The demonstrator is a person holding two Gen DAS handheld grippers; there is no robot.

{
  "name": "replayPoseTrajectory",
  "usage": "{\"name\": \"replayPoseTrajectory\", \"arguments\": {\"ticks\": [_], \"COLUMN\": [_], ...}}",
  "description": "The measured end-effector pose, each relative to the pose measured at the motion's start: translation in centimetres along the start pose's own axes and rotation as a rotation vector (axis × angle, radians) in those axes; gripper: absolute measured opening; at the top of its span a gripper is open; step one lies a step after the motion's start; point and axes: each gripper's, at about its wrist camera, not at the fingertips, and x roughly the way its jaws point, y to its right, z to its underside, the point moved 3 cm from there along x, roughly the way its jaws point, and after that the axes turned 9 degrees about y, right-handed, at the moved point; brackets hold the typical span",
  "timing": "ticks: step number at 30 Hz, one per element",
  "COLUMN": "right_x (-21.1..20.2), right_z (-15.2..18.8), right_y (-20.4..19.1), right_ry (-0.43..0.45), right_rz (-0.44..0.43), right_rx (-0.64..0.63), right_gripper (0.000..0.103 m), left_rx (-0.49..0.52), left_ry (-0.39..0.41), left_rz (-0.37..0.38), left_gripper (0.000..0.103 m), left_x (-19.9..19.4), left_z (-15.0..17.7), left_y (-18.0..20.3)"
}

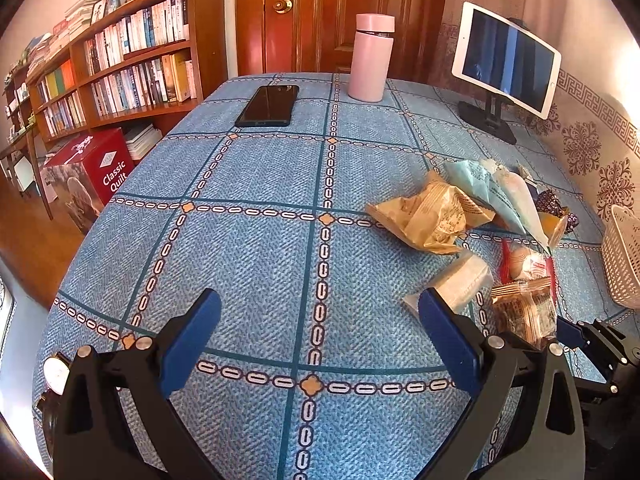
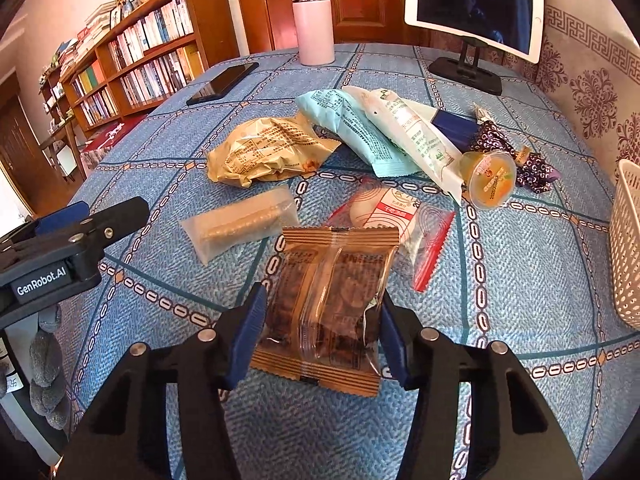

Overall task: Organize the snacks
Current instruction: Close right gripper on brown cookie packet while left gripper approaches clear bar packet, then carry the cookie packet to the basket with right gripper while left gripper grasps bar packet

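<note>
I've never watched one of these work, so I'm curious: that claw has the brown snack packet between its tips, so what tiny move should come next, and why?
Probably a short lift straight up. The right claw has its blue pads against both sides of the brown snack packet, which lies on the tablecloth. Raising it first would clear the neighbouring snacks before carrying it toward the white basket at the right.

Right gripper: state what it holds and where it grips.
The right gripper pinches the brown snack packet across its two side edges, near its lower half.

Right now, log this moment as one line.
right gripper: shut on brown clear-window snack packet | left gripper: open, empty | white lattice basket: right of the snacks
</note>
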Motion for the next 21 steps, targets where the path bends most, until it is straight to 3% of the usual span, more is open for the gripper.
{"name": "replayPoseTrajectory", "arguments": {"ticks": [3, 12, 21], "right_x": [-0.9, -2.1, -1.8], "right_z": [0.3, 1.3, 1.6], "right_y": [0.8, 3.1, 4.0], "right_ry": [0.013, 0.010, 0.007], "right_rz": [-0.001, -0.006, -0.029], "right_rx": [0.009, 0.045, 0.071], "right_gripper": [0.048, 0.047, 0.049], "left_rx": [0.035, 0.154, 0.215], "left_ry": [0.001, -0.020, -0.074], "left_rz": [0.025, 0.069, 0.117], "left_gripper": [0.100, 0.100, 0.080], "left_x": [0.2, 2.3, 4.2], "left_z": [0.2, 0.2, 0.9], "left_y": [1.5, 5.7, 8.1]}}
